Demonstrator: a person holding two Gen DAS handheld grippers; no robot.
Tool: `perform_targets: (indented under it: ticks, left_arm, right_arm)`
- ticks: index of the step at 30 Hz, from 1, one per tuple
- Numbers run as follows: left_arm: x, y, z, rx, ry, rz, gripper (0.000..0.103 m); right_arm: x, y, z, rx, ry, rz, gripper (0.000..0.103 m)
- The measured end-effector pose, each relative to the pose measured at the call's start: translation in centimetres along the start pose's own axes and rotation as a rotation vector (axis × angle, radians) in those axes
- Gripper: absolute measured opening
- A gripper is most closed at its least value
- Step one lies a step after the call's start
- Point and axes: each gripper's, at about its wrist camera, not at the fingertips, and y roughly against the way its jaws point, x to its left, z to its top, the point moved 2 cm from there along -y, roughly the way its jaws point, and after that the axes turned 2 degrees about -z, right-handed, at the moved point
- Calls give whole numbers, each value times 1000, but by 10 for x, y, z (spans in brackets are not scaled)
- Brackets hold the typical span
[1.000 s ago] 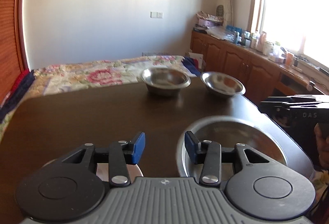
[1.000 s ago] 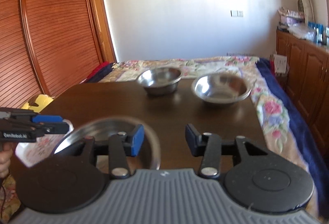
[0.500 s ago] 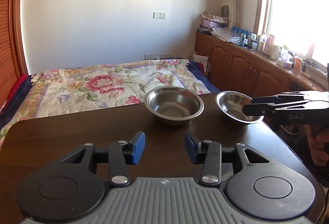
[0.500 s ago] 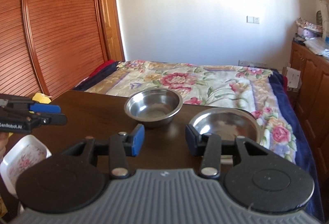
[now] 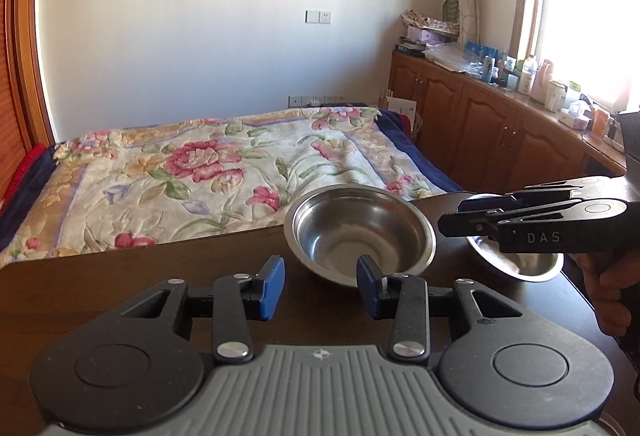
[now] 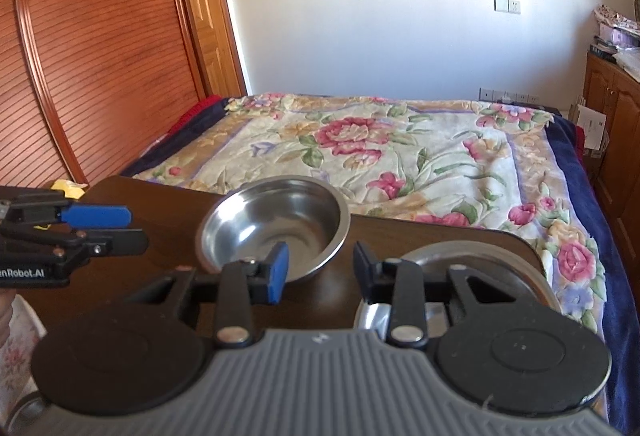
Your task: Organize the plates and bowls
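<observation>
Two steel bowls stand at the far edge of the dark table [image 5: 120, 276]. The deeper bowl [image 5: 360, 232] lies just ahead of my left gripper [image 5: 320, 286], whose jaws are closing with nothing pressed between them. Its right finger overlaps that bowl's near rim. The shallower bowl [image 5: 516, 264] sits to the right, half hidden behind my right gripper [image 5: 444, 226]. In the right wrist view the deeper bowl [image 6: 272, 220] is behind the left finger and the shallower bowl [image 6: 460, 252] under the right finger of my right gripper [image 6: 320, 270]. Its jaws are closing over bare table.
A bed with a floral blanket [image 5: 200, 164] runs right behind the table's far edge. Wooden cabinets [image 5: 500, 132] with bottles line the right wall under a window. My left gripper [image 6: 132, 230] shows at the left. A white floral plate [image 6: 16, 348] peeks in at the bottom left.
Both grippers have travelled forward across the table toward the two far bowls. The large near bowl has dropped out of view. Both pairs of jaws have narrowed a little.
</observation>
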Motion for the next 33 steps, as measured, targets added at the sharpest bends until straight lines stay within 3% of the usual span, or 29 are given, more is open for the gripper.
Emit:
perform_targets:
  ticks: [6,20,33]
  left_arm:
    - [5,-25,3,34,14,-20,40]
    - [15,-55,5,70,72,-42,37]
    - [22,-60,6,78,109,-55,24]
  right_arm:
    - [-6,-15,6,36,-36,25,30]
    - [-11,-39,14,102,-70,15,30]
    - [-5,-46,12,145,-61,44,24]
